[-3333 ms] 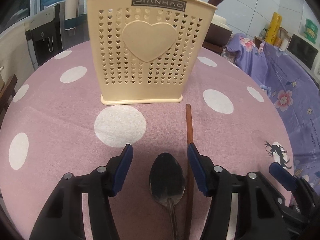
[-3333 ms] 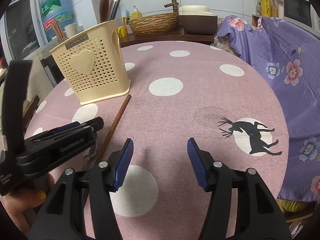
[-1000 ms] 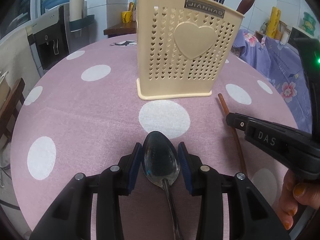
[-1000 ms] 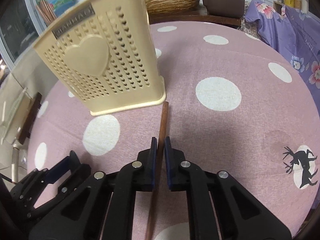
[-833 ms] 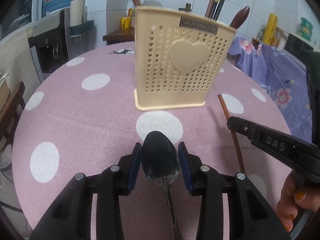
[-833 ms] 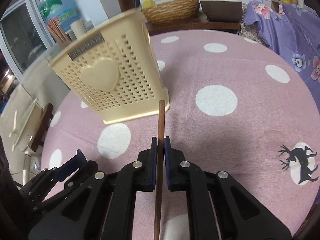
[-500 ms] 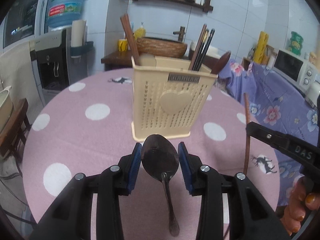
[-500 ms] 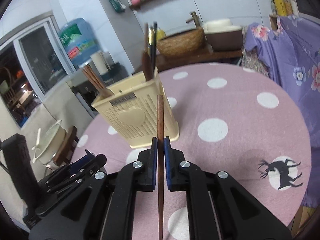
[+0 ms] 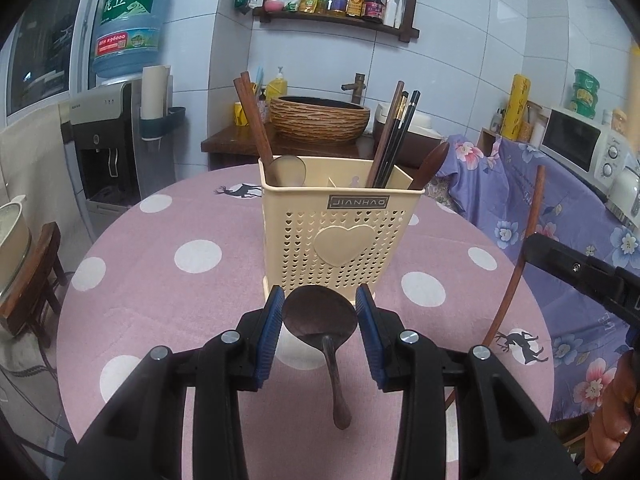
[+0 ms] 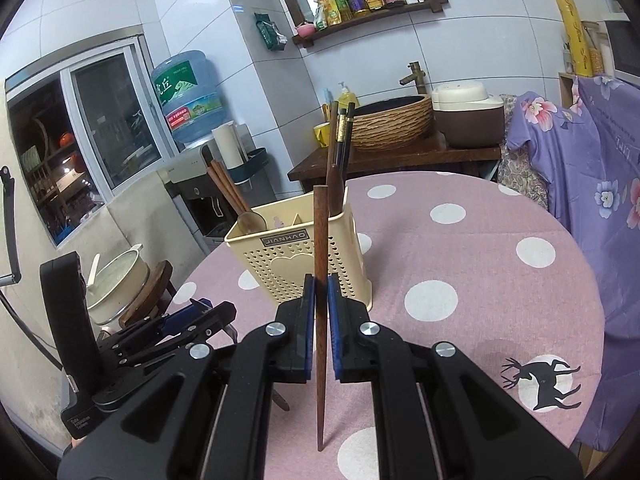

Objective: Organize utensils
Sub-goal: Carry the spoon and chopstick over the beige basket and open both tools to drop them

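A dark spoon (image 9: 319, 315) is clamped by its bowl in the left gripper (image 9: 320, 322), above the counter (image 9: 160, 280), before the cream utensil holder (image 9: 340, 236). A wooden chopstick (image 10: 320, 280) is held upright, pinched in the right gripper (image 10: 321, 312).

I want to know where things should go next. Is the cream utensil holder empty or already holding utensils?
Already holding some: chopsticks and spoons stick up out of the cream utensil holder.
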`<state>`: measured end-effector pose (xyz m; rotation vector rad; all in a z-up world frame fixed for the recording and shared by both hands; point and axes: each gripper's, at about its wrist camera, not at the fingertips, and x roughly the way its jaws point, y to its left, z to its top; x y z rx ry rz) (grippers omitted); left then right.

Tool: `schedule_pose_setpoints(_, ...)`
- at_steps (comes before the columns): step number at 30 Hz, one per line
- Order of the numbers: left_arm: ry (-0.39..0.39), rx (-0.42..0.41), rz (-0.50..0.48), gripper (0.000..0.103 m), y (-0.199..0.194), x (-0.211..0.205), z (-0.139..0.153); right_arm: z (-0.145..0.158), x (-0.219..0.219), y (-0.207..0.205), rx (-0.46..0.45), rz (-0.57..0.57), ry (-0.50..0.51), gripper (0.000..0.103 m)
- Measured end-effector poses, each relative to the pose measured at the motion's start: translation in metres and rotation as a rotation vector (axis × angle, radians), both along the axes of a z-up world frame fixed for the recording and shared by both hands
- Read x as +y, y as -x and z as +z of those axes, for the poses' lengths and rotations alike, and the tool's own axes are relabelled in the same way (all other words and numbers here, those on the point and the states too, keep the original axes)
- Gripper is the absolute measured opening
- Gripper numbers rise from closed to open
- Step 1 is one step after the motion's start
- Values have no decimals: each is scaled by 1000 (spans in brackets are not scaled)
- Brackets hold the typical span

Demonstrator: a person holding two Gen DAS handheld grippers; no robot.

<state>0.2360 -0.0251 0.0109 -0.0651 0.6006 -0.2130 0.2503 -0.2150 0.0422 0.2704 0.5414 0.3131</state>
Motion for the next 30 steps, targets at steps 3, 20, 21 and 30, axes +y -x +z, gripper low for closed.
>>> schedule_pose_setpoints(3,3,-2,-1,37,1,1,1,0,0,-1,0,6,1,7)
schedule_pose_setpoints(20,44,-44,-47,37,-4,8,36,34,6,-7,-52,72,-20,7)
schedule_pose_setpoints(21,49,-59,-45,37,-5,10,44,43,8,-9,-73,71,-18,7)
schedule_pose_setpoints(30,97,-260,29,37,-33,23,137,137,13,-39,-283,1,-19,7)
